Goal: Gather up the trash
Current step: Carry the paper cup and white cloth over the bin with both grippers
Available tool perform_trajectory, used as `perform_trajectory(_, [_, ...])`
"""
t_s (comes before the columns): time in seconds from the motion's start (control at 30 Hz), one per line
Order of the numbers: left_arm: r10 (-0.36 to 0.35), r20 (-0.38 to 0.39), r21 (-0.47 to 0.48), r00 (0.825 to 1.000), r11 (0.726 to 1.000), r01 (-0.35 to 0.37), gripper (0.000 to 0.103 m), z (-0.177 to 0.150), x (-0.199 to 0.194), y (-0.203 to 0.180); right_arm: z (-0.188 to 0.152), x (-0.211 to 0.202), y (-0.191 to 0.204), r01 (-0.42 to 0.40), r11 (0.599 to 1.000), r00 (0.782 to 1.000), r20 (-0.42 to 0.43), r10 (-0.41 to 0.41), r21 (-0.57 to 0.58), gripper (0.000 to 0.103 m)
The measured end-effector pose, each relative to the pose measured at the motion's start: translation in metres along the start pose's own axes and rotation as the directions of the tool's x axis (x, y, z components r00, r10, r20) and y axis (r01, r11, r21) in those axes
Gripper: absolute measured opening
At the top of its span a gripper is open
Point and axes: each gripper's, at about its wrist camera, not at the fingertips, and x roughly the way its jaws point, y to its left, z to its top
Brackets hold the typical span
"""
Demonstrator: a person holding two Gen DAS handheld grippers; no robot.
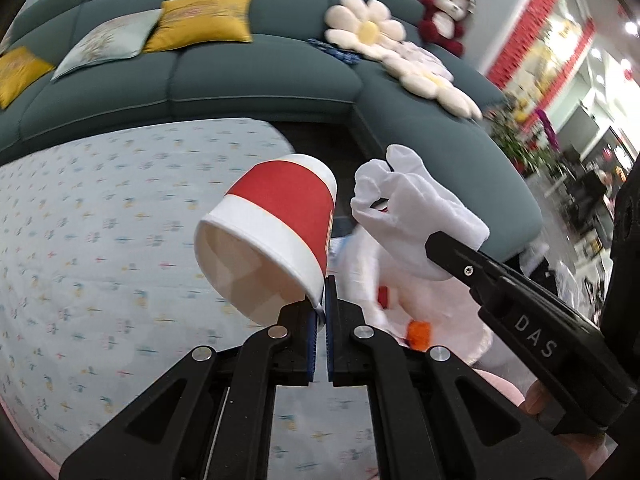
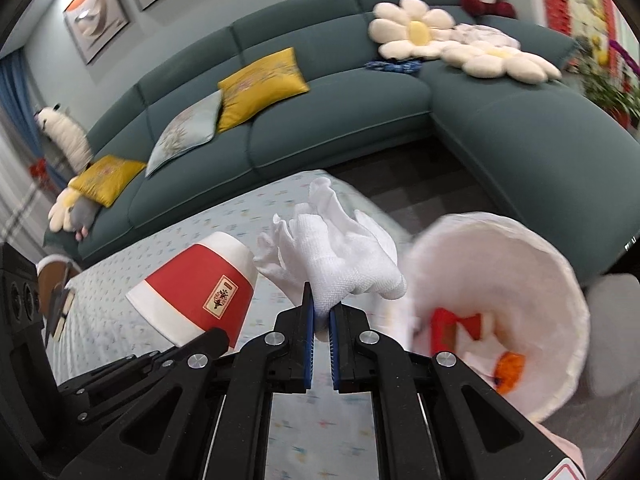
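The left tongs [image 1: 320, 300] pinch the cup [image 1: 268, 240] by its rim, so it hangs tipped sideways. The right tongs [image 2: 320, 308] are squeezed shut on a white glove [image 2: 340, 256]. The bin [image 2: 500, 308] is just to the right, its mouth open and nearest the glove. The sofa [image 2: 360, 112] is far behind.

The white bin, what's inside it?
Inside the white bin there is red packaging and something orange lying on its white liner. The picture is blurred there, and the near rim hides whatever lies deeper down.
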Motion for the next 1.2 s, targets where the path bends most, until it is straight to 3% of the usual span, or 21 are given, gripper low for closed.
perform_trajectory(0.53, [-0.046, -0.068, 0.139, 0.997, 0.989, 0.055, 0.003, -0.013, 0.029, -0.082, -0.026, -0.027, -0.097, 0.099, 0.987, 0.995, 0.013, -0.101, 0.126, 0.006])
perform_trajectory(1.2, [-0.056, -0.097, 0.193, 0.994, 0.978, 0.074, 0.004, -0.015, 0.044, -0.121, -0.038, -0.02, -0.125, 0.118, 0.978, 0.993, -0.014, -0.117, 0.174, 0.007])
